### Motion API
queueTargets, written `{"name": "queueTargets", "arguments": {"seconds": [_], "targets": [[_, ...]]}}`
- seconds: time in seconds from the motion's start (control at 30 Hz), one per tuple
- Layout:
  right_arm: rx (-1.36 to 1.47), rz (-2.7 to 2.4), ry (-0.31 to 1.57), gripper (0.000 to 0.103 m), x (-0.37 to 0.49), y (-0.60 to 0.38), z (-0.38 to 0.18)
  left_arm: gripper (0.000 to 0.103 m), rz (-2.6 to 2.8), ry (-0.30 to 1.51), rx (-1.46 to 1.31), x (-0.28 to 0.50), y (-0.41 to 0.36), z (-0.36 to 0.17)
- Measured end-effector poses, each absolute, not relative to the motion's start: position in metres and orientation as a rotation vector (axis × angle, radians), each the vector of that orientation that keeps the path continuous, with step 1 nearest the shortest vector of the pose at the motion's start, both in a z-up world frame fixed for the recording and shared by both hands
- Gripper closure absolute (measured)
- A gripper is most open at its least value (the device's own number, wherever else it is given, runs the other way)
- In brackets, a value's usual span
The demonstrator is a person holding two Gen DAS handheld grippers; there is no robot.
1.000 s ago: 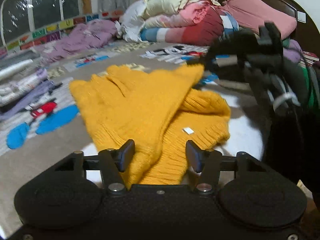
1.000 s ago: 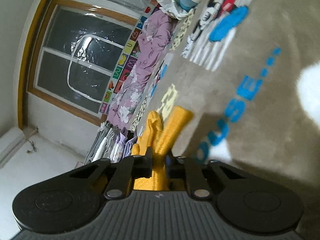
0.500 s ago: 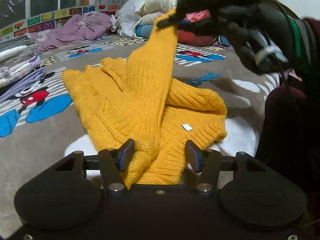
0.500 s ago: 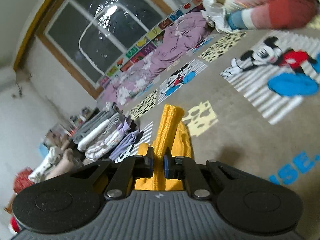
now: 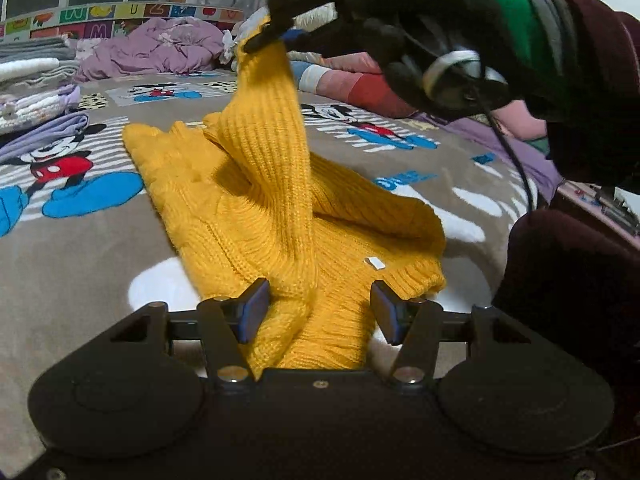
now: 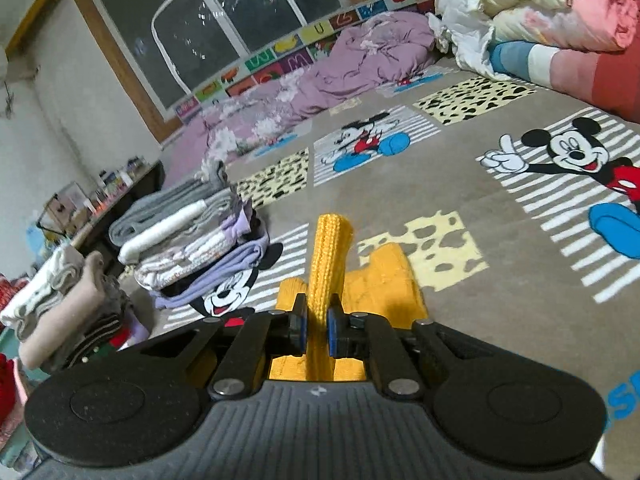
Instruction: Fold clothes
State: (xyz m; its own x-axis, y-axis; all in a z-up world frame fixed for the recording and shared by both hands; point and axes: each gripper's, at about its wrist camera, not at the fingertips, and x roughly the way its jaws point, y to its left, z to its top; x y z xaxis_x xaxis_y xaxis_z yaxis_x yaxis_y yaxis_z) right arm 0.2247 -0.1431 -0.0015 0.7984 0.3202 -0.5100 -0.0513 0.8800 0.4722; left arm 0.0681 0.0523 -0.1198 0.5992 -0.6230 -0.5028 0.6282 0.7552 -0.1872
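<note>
A stack of folded clothes (image 6: 188, 236) is seen at 9 o'clock in the right wrist view, set on the cartoon-printed blanket (image 5: 80, 240) well apart from the yellow knitted sweater (image 5: 280, 216). In the left wrist view the sweater is spread on the blanket at the centre, its body running from 11 o'clock down to the left gripper (image 5: 320, 312) at 6 o'clock. The left gripper's jaws are held apart, with a bunched fold of the knit lying between them; the left pad is seen touching the fabric, while the right pad stands just beside it, so no clamp is shown. A small white label (image 5: 375, 263) is seen on the ribbed hem at about 4 o'clock from the sweater's middle.

1 sleeve (image 5: 272, 120) is raised from the heap toward 12 o'clock, where its cuff is pinched by the right gripper (image 5: 268, 38), carried by a dark-gloved hand (image 5: 420, 28) at 1 o'clock. In the right wrist view the right gripper (image 6: 317, 330) is drawn together on that ribbed cuff (image 6: 330, 256), which is seen standing up out of the pads toward 12 o'clock, with the rest of the sweater lying on the blanket below and just beyond the fingertips. A pile of bedding (image 6: 552, 16) is seen at 2 o'clock, far from the sweater.
</note>
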Motion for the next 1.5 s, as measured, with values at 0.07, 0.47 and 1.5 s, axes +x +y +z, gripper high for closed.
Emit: {"name": "queueTargets", "arguments": {"seconds": [0.07, 0.47, 1.5], "targets": [[0.438, 0.212, 0.627, 0.092, 0.232, -0.131, -0.001, 0.049, -0.729, 0.579, -0.004, 0.069, 0.055, -0.120], [0.272, 0.214, 0.743, 0.088, 0.279, -0.060, -0.020, 0.049, -0.762, 0.582, -0.066, 0.074, 0.065, -0.120], [-0.098, 0.610, 0.860, 0.067, 0.293, -0.014, -0.063, 0.048, -0.789, 0.616, -0.131, 0.083, 0.073, -0.124]]}}
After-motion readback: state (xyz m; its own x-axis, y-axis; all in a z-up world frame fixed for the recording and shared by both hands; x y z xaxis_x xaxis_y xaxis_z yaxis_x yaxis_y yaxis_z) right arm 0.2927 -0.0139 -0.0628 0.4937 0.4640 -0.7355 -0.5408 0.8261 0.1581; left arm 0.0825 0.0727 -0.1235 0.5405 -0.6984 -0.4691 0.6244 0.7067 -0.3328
